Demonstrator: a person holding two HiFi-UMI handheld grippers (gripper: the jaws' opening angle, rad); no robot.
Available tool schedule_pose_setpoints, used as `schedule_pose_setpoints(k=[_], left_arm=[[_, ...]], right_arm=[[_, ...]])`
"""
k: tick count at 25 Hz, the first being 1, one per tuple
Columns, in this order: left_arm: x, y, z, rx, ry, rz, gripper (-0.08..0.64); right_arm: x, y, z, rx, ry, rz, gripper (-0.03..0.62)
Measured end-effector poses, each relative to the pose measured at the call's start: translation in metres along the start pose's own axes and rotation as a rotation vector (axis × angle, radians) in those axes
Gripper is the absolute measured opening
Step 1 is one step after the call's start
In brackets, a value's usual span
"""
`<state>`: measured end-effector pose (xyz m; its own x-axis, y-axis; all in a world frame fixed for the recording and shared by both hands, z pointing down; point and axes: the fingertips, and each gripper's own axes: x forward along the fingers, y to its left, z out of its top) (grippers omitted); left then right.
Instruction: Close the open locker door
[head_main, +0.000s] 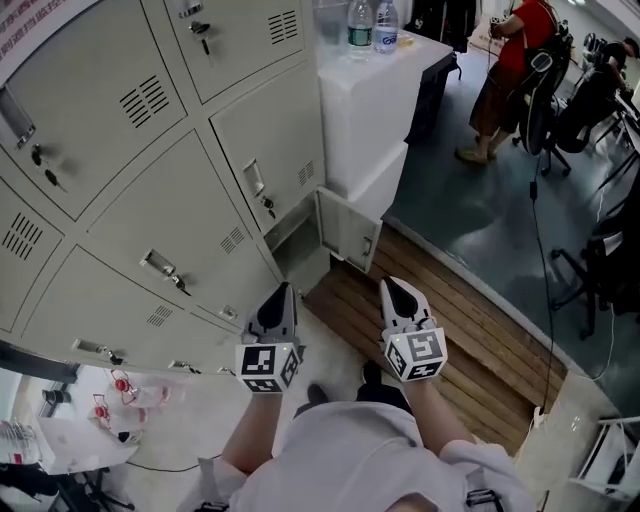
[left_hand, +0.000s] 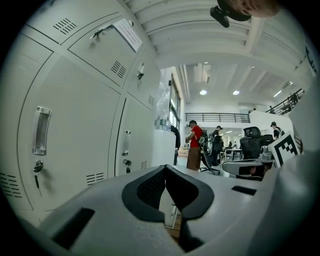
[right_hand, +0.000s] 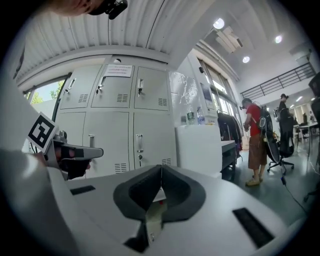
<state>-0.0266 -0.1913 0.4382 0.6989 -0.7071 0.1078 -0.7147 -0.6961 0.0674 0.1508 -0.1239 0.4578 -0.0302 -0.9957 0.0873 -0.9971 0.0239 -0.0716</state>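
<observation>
1. Right gripper is the one I would use. Its jaws are closed together with nothing between them, and it hangs near the open locker door, toward the door's free edge.
2. Left gripper is also closed and empty. It hangs in front of the dark opening beside that door.
3. The door belongs to the bottom row of the lockers. It stands swung out from the locker face, with its hinge on the side toward the white cabinet and a small latch part near the free edge.
4. I think no grip is needed, so I would leave the jaws closed and use them as a blunt pusher.
5. The door is low, so I would first bring the right gripper down to the face of the door that turns away from the opening.
6. I would touch close to the free edge, far from the hinge, because there a light push turns the door most easily.
7. I would follow the door's arc and not push straight, so the tips do not slide off.
8. The left gripper should move away from the opening first, or the door may pinch it.
9. I would end with a firm press until the door lies flush with its neighbours, because a soft push may let it spring open again.
</observation>
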Motion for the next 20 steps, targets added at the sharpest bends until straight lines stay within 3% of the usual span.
schedule_pose_setpoints(k=[6, 17, 18, 19, 20], left_arm=[[0.032, 0.001, 0.003, -0.045, -0.017, 0.132, 0.008], [0.076, -0.019, 0.002, -0.021, -0.005, 0.193, 0.008], [0.077, -0.019, 0.002, -0.019, -0.004, 0.199, 0.008], [0.078, -0.018, 0.002, -0.017, -0.002, 0.205, 0.008], [0.079, -0.017, 0.002, -0.016, 0.001, 0.211, 0.008]], right_arm=[[0.046, -0.037, 0.002, -0.016, 0.027, 0.102, 0.012], [0.082, -0.09, -0.016, -0.062, 0.074, 0.158, 0.017], [0.086, -0.093, -0.019, -0.055, 0.086, 0.162, 0.029], [0.091, -0.095, -0.023, -0.047, 0.101, 0.169, 0.098], [0.095, -0.098, -0.027, -0.042, 0.115, 0.177, 0.126]])
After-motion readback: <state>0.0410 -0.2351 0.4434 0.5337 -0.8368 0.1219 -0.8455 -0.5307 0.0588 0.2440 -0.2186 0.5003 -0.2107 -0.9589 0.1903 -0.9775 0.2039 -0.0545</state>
